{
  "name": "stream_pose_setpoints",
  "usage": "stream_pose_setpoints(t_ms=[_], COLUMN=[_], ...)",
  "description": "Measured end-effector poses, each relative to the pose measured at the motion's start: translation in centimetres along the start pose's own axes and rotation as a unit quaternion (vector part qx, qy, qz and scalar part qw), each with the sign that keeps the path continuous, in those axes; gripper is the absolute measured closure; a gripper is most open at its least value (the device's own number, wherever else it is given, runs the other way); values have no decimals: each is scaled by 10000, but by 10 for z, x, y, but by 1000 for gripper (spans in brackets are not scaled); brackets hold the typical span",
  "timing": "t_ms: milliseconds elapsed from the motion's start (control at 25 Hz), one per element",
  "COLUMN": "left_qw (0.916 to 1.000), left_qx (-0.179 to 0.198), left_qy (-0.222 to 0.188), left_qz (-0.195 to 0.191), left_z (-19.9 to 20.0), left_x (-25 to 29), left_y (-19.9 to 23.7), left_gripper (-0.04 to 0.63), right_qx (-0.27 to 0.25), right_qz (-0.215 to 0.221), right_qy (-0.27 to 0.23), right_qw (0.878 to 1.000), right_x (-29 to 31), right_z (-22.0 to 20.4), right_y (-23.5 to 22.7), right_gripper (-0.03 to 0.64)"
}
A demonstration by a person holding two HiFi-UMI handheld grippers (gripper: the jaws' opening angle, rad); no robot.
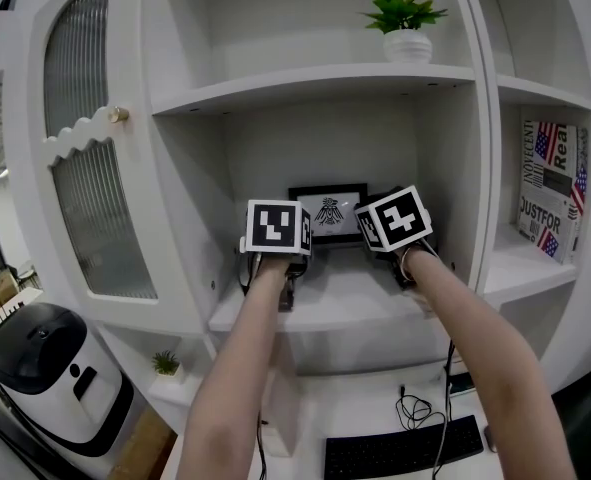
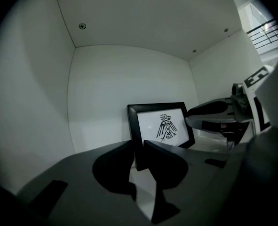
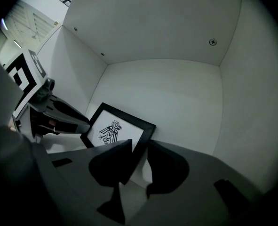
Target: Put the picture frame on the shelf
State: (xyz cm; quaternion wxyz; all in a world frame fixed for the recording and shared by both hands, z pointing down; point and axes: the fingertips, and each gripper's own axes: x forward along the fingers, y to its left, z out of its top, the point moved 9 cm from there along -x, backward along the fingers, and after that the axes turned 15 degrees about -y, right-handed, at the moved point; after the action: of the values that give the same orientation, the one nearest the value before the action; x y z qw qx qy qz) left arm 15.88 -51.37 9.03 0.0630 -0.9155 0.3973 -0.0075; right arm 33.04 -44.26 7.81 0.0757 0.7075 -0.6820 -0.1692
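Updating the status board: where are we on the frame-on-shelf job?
Done: the picture frame stands on the shelf, leaning against the back wall.
In hand: nothing looks gripped. The left tongs and right tongs are both open, each lined up with a side edge of the frame and apparently just short of it.
Left: probably only drawing both tongs out of the compartment.

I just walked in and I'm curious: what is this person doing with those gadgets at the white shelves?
A person is holding a two-jaw tool in each hand and reaching into a middle compartment of the shelf. A black picture frame with a bird drawing stands there, leaning against the back wall. The left gripper and the right gripper sit just in front of its two sides, jaws apart and apparently not pinching it. The frame looks placed.
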Motion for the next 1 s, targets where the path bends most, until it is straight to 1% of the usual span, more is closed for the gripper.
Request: stream_pose_setpoints(t_ms=[200, 440, 760, 1000], left_qw=[10000, 9999, 9999, 10000], left_qx=[14, -117, -74, 26], left_qy=[24, 59, 125, 48], left_qz=[-9, -23, -66, 16], left_z=[0, -1, -1, 0], left_x=[1, 2, 3, 1], left_y=[0, 2, 1, 0], left_gripper=[534, 537, 537, 537], right_qx=[27, 15, -320, -147], right_qz=[-29, 19, 81, 34], right_qy=[80, 164, 173, 143], right_qw=[10000, 9999, 9993, 9998], right_x=[1, 2, 3, -2], right_z=[-2, -2, 1, 0], right_y=[-1, 1, 7, 3], right_gripper=[515, 515, 514, 514])
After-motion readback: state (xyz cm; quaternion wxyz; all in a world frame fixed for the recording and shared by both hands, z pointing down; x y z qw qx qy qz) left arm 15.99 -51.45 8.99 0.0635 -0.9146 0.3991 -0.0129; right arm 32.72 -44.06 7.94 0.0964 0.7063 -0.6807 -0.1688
